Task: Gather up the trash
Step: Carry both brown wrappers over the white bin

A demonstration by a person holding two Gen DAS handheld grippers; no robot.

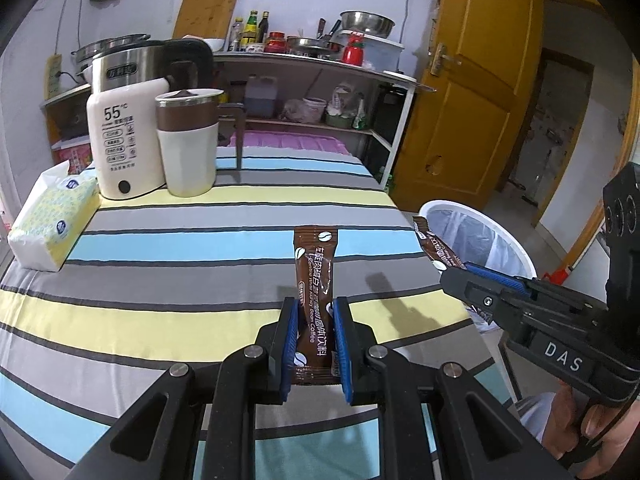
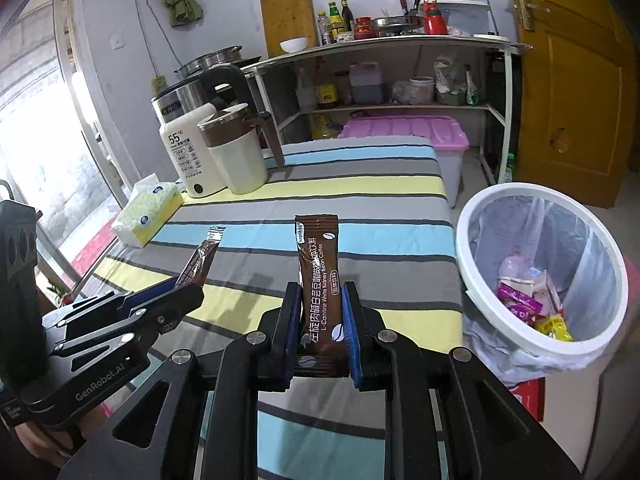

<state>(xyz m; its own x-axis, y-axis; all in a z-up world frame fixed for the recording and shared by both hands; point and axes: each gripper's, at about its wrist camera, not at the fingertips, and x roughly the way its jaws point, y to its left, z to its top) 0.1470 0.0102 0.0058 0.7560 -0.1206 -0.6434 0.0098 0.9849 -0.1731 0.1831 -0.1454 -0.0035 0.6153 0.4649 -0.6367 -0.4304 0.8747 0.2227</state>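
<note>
1. The left gripper (image 1: pixel 316 316) grips a brown coffee sachet (image 1: pixel 315 280) between its blue pads (image 1: pixel 291 336). The sachet's long axis runs straight out along the fingers, its crimped top end pointing away from the jaws and well past the fingertips, its lower end back in the throat.
2. The left jaws stand narrowly apart, closed onto the sachet's two long edges, so the printed face looks up at the camera.
3. The right gripper (image 2: pixel 321 300) grips a second coffee sachet (image 2: pixel 320 280) in the same way: long axis along the fingers, top end ahead of the tips, leaning slightly to the left.
4. The right jaws are likewise nearly closed, their blue pads pressing on that sachet's sides.
5. Both sachets are off the striped tablecloth (image 2: pixel 360 208), which lies beneath and ahead of the jaws.
6. The white trash bin (image 2: pixel 480 216), lined with a bag and holding wrappers, stands to the right of the right jaws, beside the table's edge.
</note>
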